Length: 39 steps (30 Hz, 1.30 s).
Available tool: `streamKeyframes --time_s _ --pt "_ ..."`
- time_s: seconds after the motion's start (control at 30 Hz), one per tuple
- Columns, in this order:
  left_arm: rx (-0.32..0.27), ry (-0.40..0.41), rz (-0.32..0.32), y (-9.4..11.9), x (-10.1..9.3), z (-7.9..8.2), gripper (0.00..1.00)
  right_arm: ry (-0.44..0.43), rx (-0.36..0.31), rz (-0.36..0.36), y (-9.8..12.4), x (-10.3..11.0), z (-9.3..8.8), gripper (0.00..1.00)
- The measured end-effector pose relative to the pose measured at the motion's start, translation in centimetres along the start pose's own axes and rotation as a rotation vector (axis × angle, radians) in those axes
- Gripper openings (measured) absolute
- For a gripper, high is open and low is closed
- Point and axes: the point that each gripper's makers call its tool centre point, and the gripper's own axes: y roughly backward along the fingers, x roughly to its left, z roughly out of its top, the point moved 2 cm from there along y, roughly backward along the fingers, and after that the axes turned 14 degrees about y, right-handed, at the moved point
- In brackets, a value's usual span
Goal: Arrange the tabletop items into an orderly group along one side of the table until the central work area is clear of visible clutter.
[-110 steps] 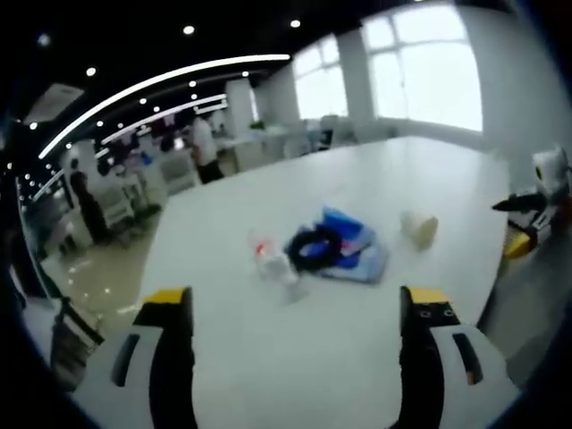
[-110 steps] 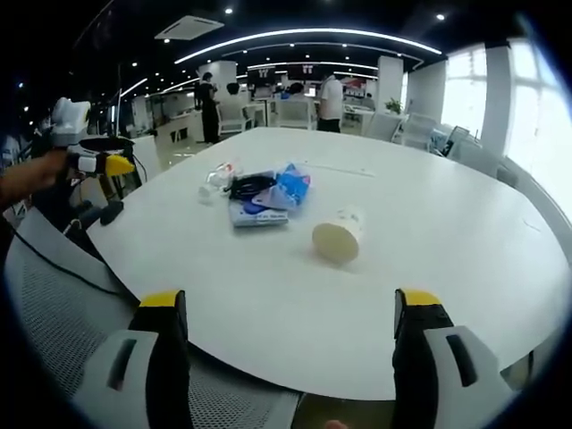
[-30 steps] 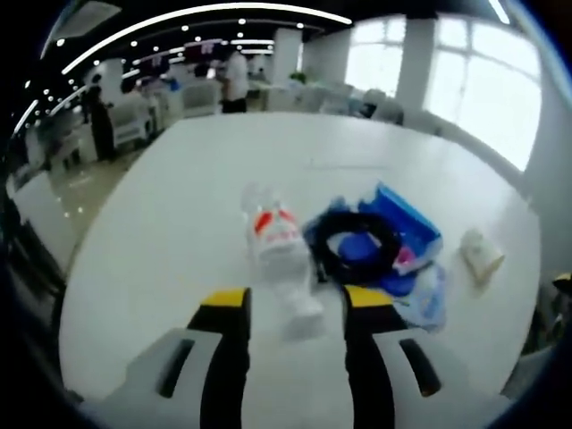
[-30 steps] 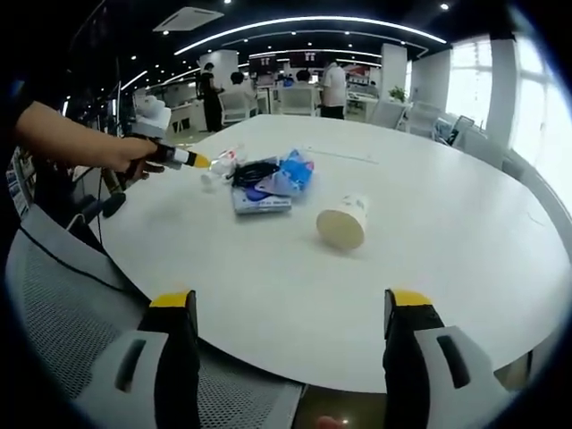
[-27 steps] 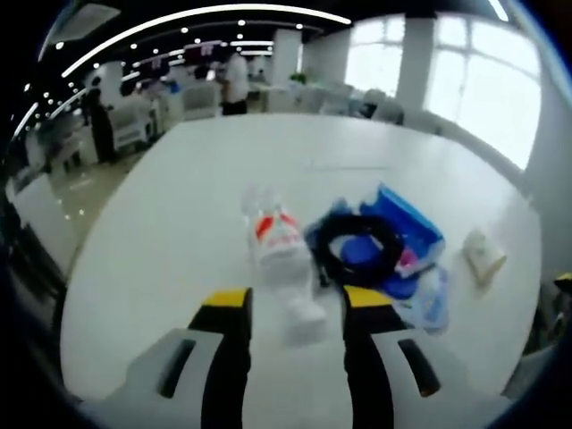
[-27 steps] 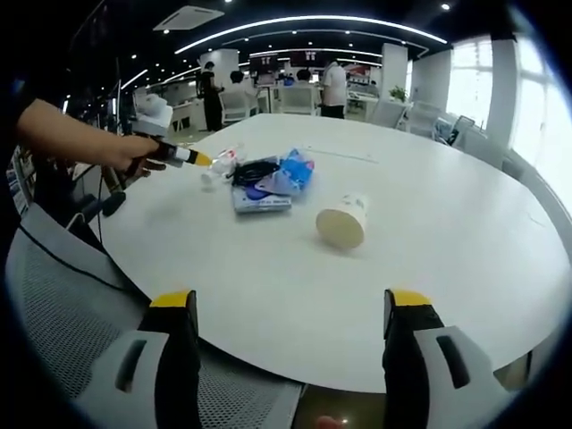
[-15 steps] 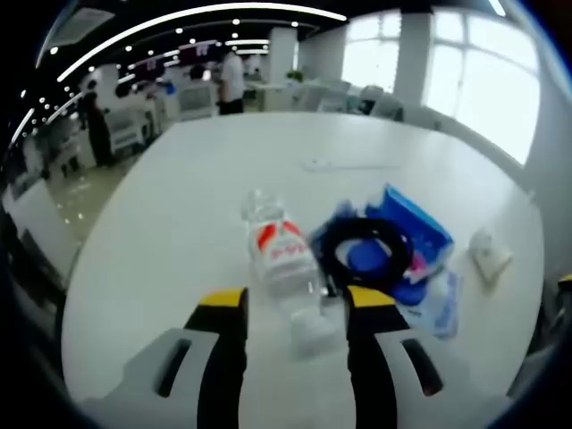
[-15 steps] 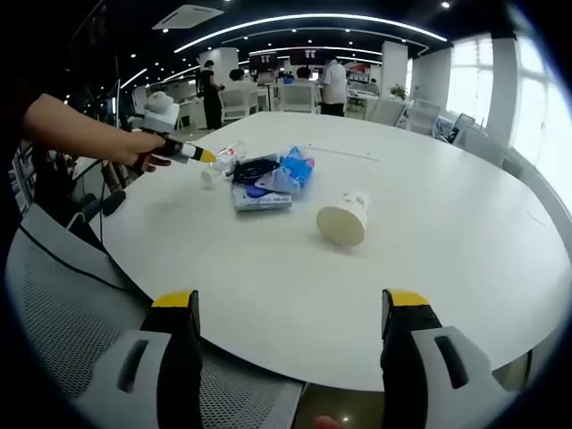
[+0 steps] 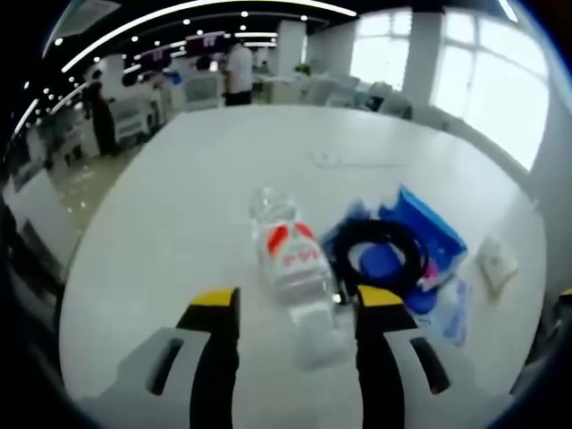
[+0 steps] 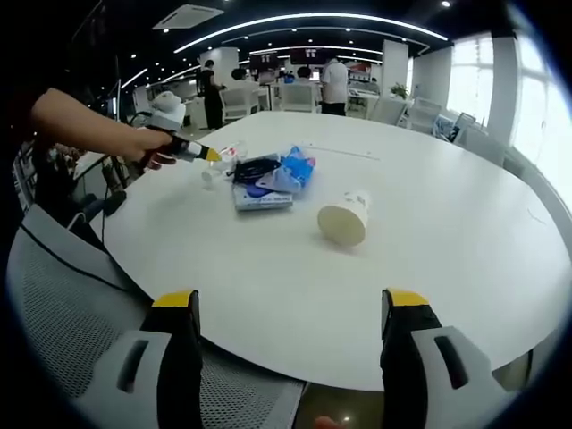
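Left gripper view: the left gripper (image 9: 297,308) rises from the bottom centre, its 2 yellow-tipped jaws set narrow on either side of a clear plastic bottle (image 9: 288,259) lying on the white table (image 9: 161,223); whether they actually press the bottle is hard to tell through the blur. Just right of the bottle, a coiled black cable (image 9: 380,255) rests on a blue pack (image 9: 433,237), and a paper cup (image 9: 497,262) lies at the right edge.

Right gripper view: at the upper left, a hand (image 10: 147,146) holds the left gripper (image 10: 204,154) to the bottle (image 10: 219,163), beside the blue pack (image 10: 290,172). The cup (image 10: 344,219) lies on its side at centre. The right gripper (image 10: 290,313) stands at the bottom, jaws wide apart with nothing between them.
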Motion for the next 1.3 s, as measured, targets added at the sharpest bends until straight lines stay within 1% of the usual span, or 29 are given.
streamKeyframes --time_s 0.1,0.37,0.8,0.93,1.07,1.13,1.3 --pt "-0.007 0.008 -0.002 -0.3 -0.1 0.2 0.49 -0.003 0.004 -0.003 0.0 -0.1 -0.1 0.83" --pt "0.021 0.011 -0.004 -1.8 -0.2 0.0 0.49 -0.006 0.011 -0.006 0.0 -0.2 -0.2 0.82" --pt "0.043 -0.003 0.002 -3.6 0.2 0.5 0.48 -0.009 0.03 -0.019 0.0 -0.3 -0.6 0.81" --pt "0.054 -0.024 0.002 -3.8 -0.2 0.1 0.48 -0.013 0.035 -0.025 0.0 -0.4 -0.6 0.8" --pt "0.056 -0.026 0.004 -4.2 -0.2 -0.1 0.48 -0.012 0.039 -0.027 0.0 -0.5 -0.7 0.8" --pt "0.062 -0.017 0.003 -4.2 -0.3 -0.2 0.47 -0.013 0.043 -0.028 0.0 -0.5 -0.7 0.79" --pt "0.062 0.015 0.011 -4.7 0.2 -0.1 0.46 -0.015 0.05 -0.027 0.0 -0.5 -0.8 0.78"
